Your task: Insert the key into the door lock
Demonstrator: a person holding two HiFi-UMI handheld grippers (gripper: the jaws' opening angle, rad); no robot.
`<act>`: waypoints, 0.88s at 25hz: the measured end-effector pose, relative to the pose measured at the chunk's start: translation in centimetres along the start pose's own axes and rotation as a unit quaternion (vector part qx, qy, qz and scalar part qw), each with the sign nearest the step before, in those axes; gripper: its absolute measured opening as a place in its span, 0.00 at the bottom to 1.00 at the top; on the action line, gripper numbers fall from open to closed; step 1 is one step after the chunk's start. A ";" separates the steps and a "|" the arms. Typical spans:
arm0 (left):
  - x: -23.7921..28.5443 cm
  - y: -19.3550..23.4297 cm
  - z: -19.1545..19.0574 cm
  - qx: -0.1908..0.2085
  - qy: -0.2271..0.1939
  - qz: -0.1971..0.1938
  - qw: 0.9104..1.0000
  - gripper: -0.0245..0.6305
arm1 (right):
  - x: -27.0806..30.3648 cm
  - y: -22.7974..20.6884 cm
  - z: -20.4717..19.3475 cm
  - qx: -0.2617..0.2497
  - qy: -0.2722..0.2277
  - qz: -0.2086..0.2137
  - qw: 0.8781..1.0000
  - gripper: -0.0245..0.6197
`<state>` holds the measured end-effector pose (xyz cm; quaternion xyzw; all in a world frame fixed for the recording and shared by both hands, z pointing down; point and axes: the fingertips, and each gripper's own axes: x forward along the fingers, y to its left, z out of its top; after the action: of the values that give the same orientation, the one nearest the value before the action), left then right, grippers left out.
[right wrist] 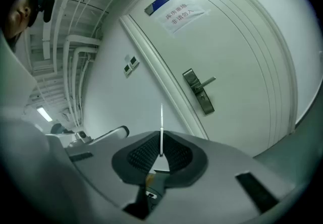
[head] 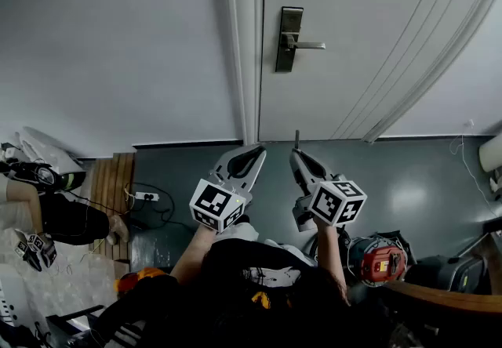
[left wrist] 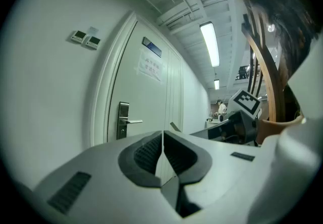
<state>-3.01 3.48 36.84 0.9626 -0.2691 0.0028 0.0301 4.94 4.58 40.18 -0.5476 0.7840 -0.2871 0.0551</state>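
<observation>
A white door (head: 369, 33) carries a dark metal lock plate (head: 289, 39) with a lever handle (head: 310, 45); the plate also shows in the left gripper view (left wrist: 122, 119) and the right gripper view (right wrist: 198, 91). My right gripper (head: 297, 154) (right wrist: 161, 151) is shut on a thin silver key (right wrist: 161, 124), whose blade (head: 296, 138) points up toward the door, well below and short of the lock. Beside it my left gripper (head: 256, 152) (left wrist: 162, 141) is shut with nothing between its pads. Both are held low, in front of the door's bottom edge.
The door frame (head: 247, 41) runs left of the lock. On the grey floor lie a power strip (head: 146, 197), wooden slats (head: 114, 180) and a red device (head: 383, 262). A person's leg (head: 63, 217) is at the left. A paper sign (right wrist: 177, 13) hangs on the door.
</observation>
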 end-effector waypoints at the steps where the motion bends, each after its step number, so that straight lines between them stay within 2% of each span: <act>1: -0.1 0.0 0.0 -0.001 0.000 0.000 1.000 0.06 | 0.0 0.1 -0.1 0.007 0.001 0.003 1.000 0.07; 11: -0.3 1.1 -0.4 -0.013 -0.001 -0.015 1.000 0.06 | 1.8 0.7 -1.1 0.062 -0.004 0.017 0.998 0.07; 22: 0.5 5.3 -0.1 -0.020 -0.004 -0.039 0.999 0.06 | 6.1 0.8 -0.5 0.100 -0.015 0.018 0.995 0.07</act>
<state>-5.32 -1.33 37.27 0.9715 -0.2319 -0.0080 0.0485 1.66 -0.42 41.59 -0.5297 0.7599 -0.3550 0.1263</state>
